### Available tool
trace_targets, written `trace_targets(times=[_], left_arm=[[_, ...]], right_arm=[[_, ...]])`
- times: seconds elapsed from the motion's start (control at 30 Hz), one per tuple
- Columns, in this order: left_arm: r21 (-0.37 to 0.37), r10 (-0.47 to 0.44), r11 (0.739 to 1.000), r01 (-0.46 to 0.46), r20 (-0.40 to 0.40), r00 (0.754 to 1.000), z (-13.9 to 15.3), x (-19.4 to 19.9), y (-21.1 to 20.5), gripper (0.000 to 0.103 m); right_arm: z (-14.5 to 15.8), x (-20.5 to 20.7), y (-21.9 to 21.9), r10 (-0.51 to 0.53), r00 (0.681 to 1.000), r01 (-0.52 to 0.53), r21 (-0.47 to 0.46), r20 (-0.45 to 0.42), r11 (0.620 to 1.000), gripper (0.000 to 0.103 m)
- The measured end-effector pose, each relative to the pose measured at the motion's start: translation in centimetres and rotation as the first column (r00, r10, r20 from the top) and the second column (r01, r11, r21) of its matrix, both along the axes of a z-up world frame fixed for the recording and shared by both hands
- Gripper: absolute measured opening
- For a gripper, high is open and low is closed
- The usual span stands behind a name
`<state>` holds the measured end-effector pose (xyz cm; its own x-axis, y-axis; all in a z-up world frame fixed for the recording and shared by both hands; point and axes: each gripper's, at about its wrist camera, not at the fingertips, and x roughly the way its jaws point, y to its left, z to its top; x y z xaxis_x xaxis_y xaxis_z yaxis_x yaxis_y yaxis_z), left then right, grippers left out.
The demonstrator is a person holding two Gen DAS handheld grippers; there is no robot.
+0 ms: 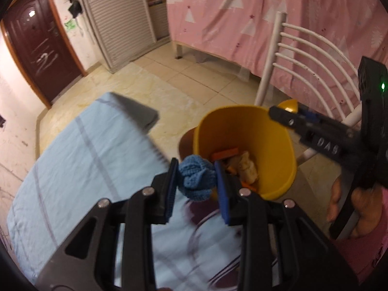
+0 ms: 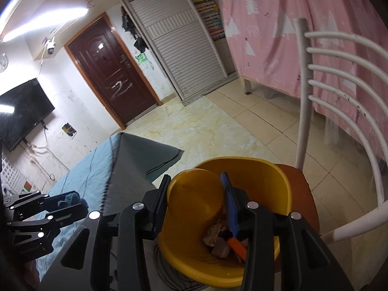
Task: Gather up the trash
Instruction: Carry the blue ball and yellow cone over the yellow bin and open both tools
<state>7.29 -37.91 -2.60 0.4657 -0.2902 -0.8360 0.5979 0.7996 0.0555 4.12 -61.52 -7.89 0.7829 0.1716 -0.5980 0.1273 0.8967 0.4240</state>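
Observation:
My left gripper (image 1: 197, 179) is shut on a blue crocheted ball (image 1: 197, 178) and holds it over the table's edge, just left of the yellow bin (image 1: 271, 181). The bin stands on a brown chair seat (image 2: 300, 184) and holds orange scraps (image 1: 224, 154) and crumpled paper (image 1: 247, 168). My right gripper (image 2: 195, 198) is shut on a yellow lid (image 2: 194, 194) and holds it upright over the bin (image 2: 274, 186). In the left wrist view the right gripper (image 1: 286, 111) reaches in from the right with the lid (image 1: 289, 104). The left gripper (image 2: 70, 201) shows at the right wrist view's lower left.
A table with a light blue cloth (image 1: 80, 160) lies to the left, with a grey notebook (image 1: 138, 114) near its far edge. A white chair back (image 2: 344, 92) rises right of the bin. A pink curtain (image 1: 266, 19), a brown door (image 2: 114, 72) and tiled floor (image 2: 218, 126) lie beyond.

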Motion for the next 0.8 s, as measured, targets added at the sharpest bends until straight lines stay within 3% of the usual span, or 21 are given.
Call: trace_targets(times=[0.33, 0.43, 0.53, 0.8], left_arm=[[0.005, -0.067, 0.998, 0.067, -0.069, 0.995, -3.0, 1.8, -6.6, 0.029], [0.009, -0.057, 0.998, 0.058, -0.091, 0.994, -3.7, 2.3, -7.1, 0.039], [0.001, -0.05, 0.999, 0.05, -0.09, 0.995, -3.7, 2.4, -7.2, 0.071], [-0.013, -0.02, 1.0, 0.018, -0.086, 0.996, -2.8, 2.0, -5.4, 0.072]], right_arm=[[-1.4, 0.4, -3.1, -0.042, 0.999, 0.041, 0.048, 0.004, 0.998, 0.035], [-1.5, 0.7, -3.3, -0.044, 0.999, 0.044, 0.049, 0.003, 0.998, 0.036], [-1.6, 1.0, -3.3, -0.048, 0.999, 0.048, 0.043, -0.003, 0.998, 0.037], [-1.1, 1.1, -2.7, -0.041, 0.999, 0.041, 0.044, 0.001, 0.998, 0.052]])
